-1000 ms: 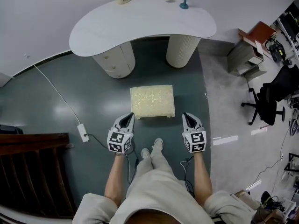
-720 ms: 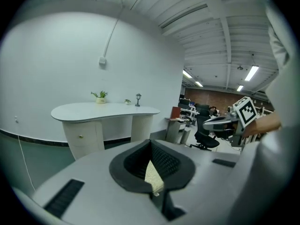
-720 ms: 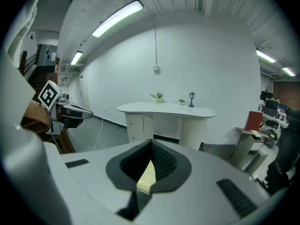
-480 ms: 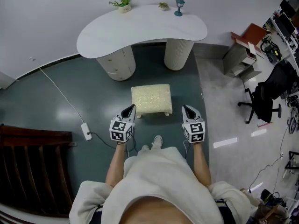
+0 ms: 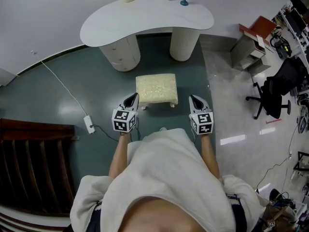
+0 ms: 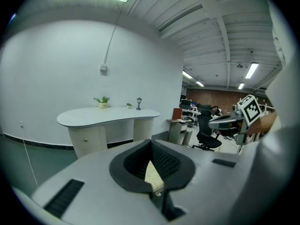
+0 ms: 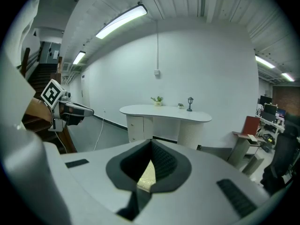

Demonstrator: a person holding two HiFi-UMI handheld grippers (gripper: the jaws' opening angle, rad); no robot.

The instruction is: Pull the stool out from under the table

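From the head we look steeply down on the floor, the desk at the far edge. Our cameras on the left tool and right tool face level toward that same desk, each catching the other tool at its side.

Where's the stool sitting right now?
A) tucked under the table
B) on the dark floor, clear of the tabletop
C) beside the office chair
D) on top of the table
B: the head view shows the stool fully uncovered, with a gap between it and the table.
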